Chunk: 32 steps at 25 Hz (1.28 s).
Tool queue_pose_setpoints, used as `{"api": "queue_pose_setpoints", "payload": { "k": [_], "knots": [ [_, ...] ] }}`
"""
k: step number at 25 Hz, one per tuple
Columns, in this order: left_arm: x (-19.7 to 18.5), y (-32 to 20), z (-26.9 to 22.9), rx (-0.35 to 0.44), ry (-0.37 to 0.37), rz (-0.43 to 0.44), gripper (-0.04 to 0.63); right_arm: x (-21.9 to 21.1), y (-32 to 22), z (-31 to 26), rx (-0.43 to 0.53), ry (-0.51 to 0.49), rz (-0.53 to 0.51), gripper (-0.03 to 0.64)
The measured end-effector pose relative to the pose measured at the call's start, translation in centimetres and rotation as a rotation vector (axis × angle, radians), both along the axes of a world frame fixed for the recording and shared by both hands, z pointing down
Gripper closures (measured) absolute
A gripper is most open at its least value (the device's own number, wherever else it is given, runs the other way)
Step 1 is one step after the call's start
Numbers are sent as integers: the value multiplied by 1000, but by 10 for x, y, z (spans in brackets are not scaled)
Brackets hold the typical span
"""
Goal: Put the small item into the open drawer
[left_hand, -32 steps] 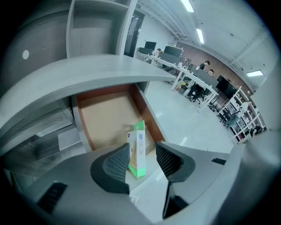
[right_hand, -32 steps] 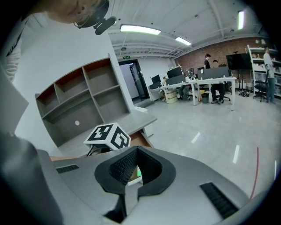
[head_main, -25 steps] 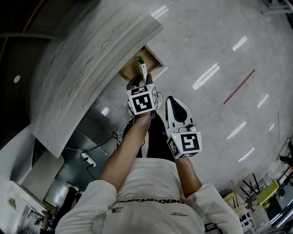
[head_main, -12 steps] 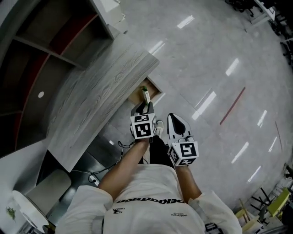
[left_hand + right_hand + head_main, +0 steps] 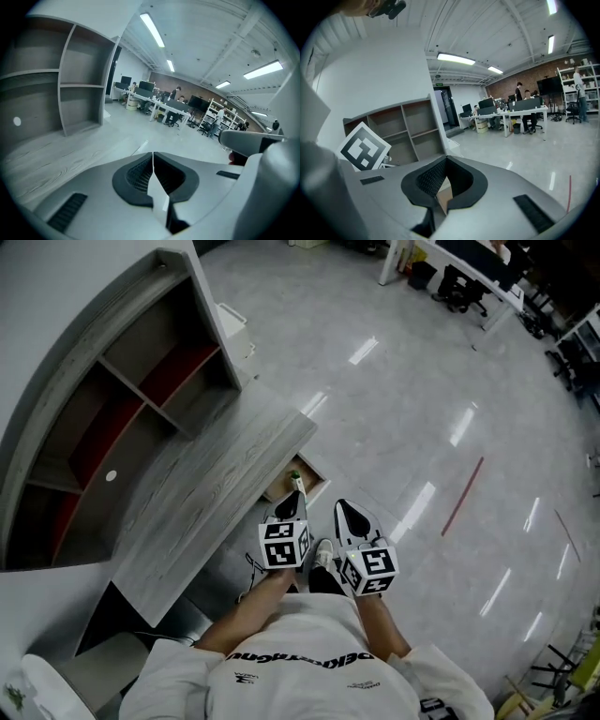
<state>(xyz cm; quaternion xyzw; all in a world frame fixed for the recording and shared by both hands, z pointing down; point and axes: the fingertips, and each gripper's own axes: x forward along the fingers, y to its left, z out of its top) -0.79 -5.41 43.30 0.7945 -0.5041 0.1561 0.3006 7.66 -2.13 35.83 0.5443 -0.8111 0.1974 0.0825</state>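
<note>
Big change from a second ago: the left claw (image 5: 293, 502) was open at the drawer (image 5: 315, 487) with the item (image 5: 296, 480) at its tips. Now it's snapped closed with nothing in it and has backed off. The item, white with a green tip, sits in the open drawer just under the bench (image 5: 206, 512) edge, mid-frame. The right claw (image 5: 345, 514) is closed and empty too, right next to the left one. The view has pulled back, so the shelf (image 5: 141, 418) now fills the upper left.
</note>
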Motion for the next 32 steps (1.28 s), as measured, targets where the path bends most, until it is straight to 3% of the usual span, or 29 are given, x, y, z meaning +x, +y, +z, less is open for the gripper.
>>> {"api": "queue_pose_setpoints", "payload": {
  "k": [6, 11, 21, 32],
  "knots": [
    [-9, 2, -56, 90, 56, 15, 580, -1, 2, -36, 50, 1, 8, 588],
    [-14, 8, -98, 223, -4, 59, 580, 0, 8, -63, 107, -4, 13, 588],
    [-12, 16, -147, 419, -46, 90, 580, -10, 2, -91, 185, 23, -20, 588],
    [2, 17, -159, 454, -7, 90, 580, 3, -3, -106, 234, 46, -13, 589]
  ]
}}
